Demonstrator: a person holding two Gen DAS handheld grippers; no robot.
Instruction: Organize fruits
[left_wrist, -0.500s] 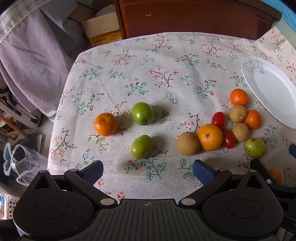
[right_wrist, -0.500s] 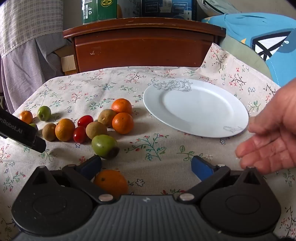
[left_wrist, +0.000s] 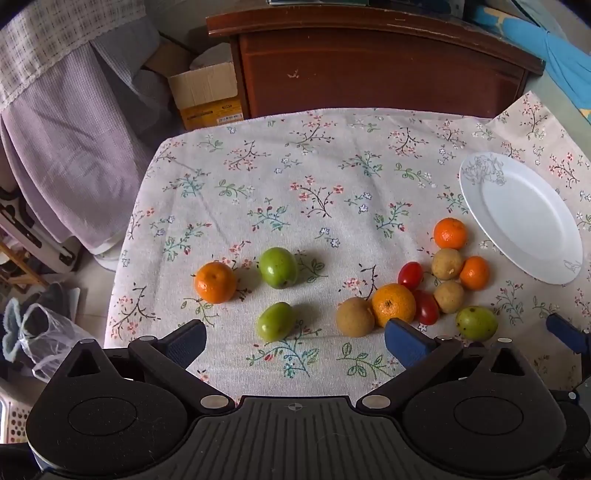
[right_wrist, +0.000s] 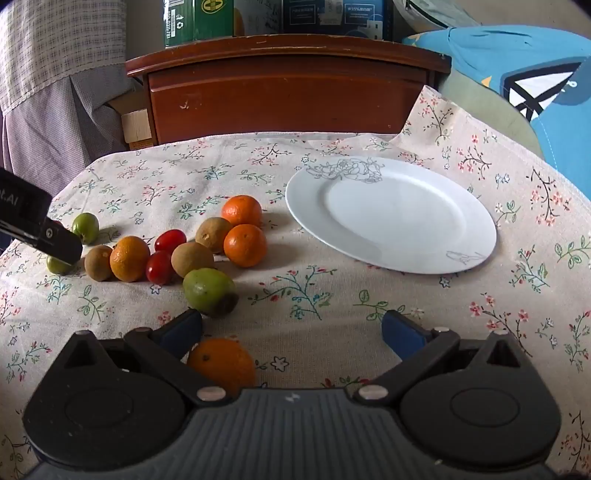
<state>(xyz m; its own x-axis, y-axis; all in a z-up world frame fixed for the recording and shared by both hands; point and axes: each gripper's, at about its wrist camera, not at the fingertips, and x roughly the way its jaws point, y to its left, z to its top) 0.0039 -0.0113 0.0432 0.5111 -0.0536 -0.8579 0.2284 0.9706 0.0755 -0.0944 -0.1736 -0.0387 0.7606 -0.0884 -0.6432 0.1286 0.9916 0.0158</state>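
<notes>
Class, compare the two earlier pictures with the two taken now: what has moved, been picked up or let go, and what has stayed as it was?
A bare hand that reached in at the right of the right wrist view has gone. Both cameras have drawn back a little. Nothing was picked up or let go: the left gripper and right gripper stay open and empty. The fruits lie where they were, and the white plate still has nothing on it.

A counter draped in a floral tablecloth (left_wrist: 332, 177) carries a bare white plate (right_wrist: 391, 214) near its right edge. Just left of the plate, a tight cluster of oranges (right_wrist: 245, 245), brown fruits (right_wrist: 192, 259), red cherry tomatoes (right_wrist: 159, 267) and a green fruit (right_wrist: 208, 291) rests on the cloth. Farther left, well apart, lie one orange (left_wrist: 215, 282) and two green fruits (left_wrist: 277, 267).
</notes>
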